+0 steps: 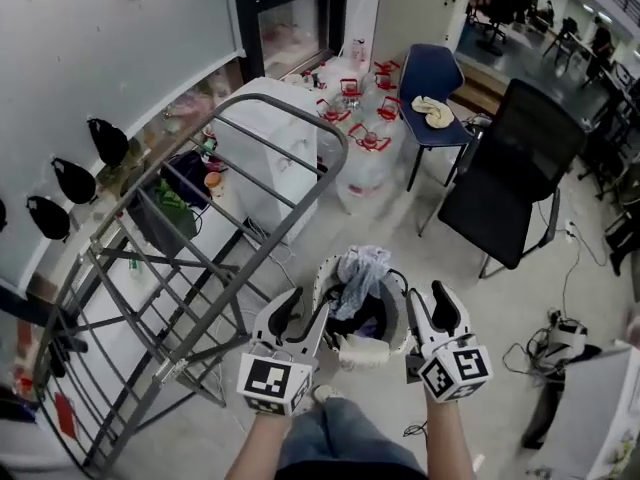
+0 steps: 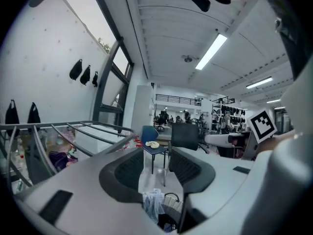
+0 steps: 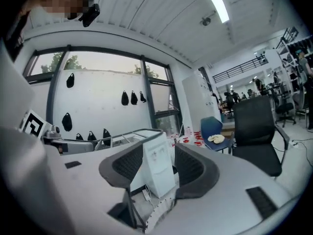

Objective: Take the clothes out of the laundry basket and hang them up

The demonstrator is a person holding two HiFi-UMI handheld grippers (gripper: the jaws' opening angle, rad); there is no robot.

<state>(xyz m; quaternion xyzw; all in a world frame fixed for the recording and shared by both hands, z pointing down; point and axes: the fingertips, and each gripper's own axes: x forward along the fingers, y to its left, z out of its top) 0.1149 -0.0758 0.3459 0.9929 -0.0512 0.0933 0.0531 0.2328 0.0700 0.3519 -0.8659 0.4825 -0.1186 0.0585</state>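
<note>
A white laundry basket stands on the floor just in front of me, holding a pale blue-white garment bunched on top of dark clothes. My left gripper hovers at the basket's left rim, jaws apart with nothing between them; the left gripper view shows the garment below its gap. At the basket's right rim my right gripper is open too, empty, with the perforated basket edge under it. The grey metal drying rack on the left carries no clothes.
A white cabinet stands behind the rack. Several big water bottles crowd the floor beyond it. A blue chair with a cloth on its seat and a black office chair stand to the right. Cables lie at far right.
</note>
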